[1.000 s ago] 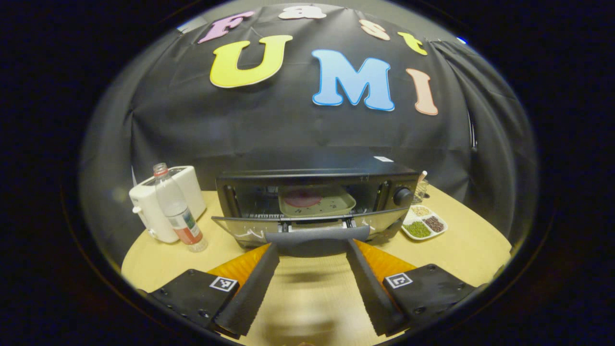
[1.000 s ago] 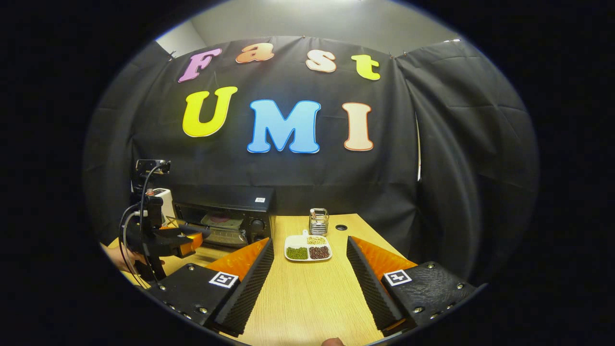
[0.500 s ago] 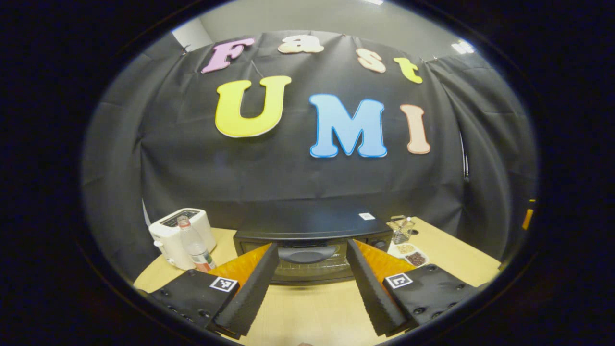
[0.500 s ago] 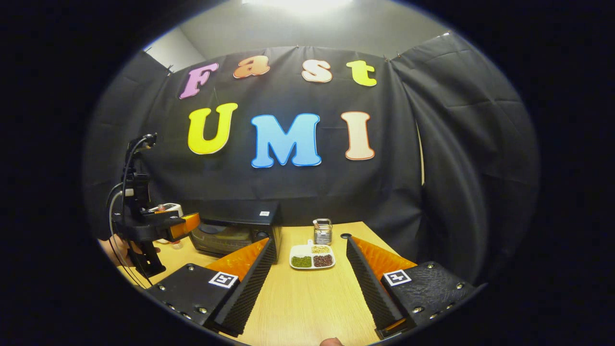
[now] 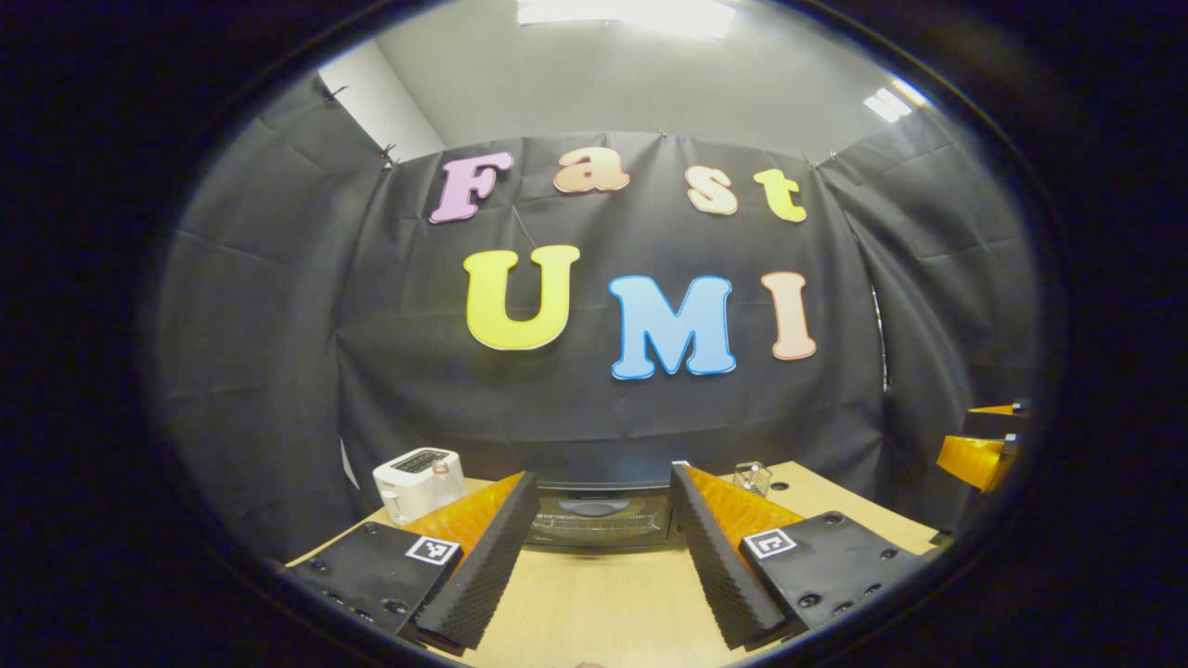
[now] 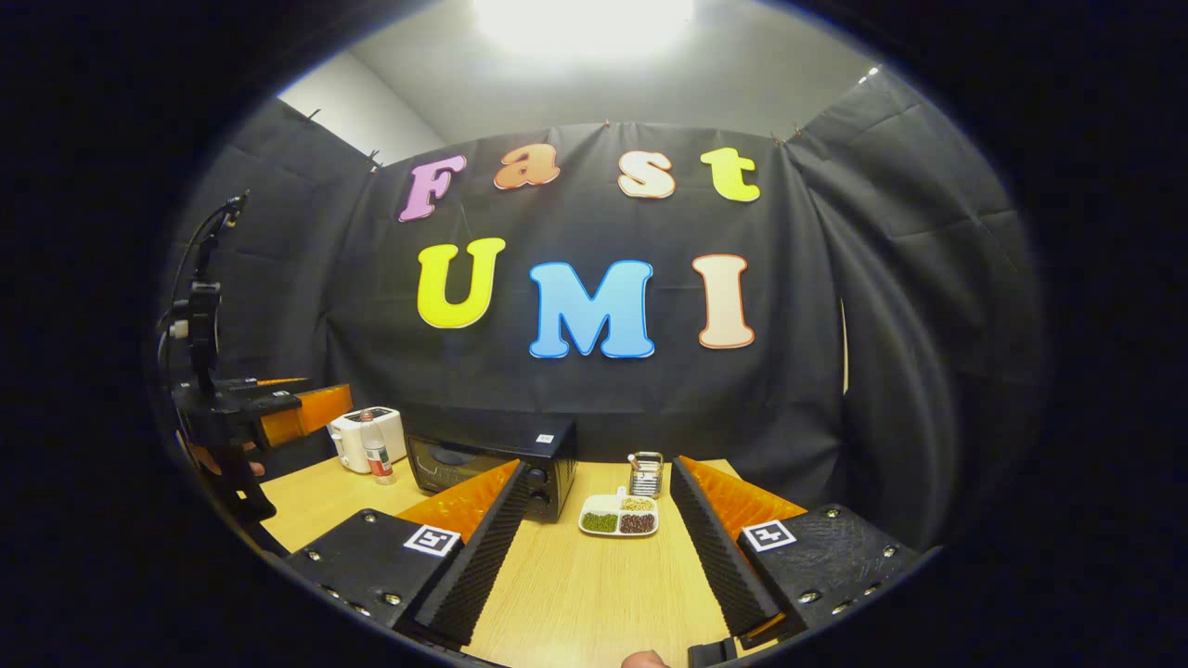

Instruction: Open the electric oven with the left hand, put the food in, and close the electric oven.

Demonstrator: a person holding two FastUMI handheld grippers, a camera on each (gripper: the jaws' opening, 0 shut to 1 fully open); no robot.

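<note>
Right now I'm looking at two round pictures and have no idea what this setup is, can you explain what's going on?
A person holds a two-finger tool in each hand, and each tool carries a camera looking out along its own jaws. In the left gripper view, the left gripper is open and empty, facing the black oven, whose door is shut. In the right gripper view, the right gripper is open and empty too. On the wooden table stand a white toaster, a bottle, a divided dish of beans and a wire holder.
</note>
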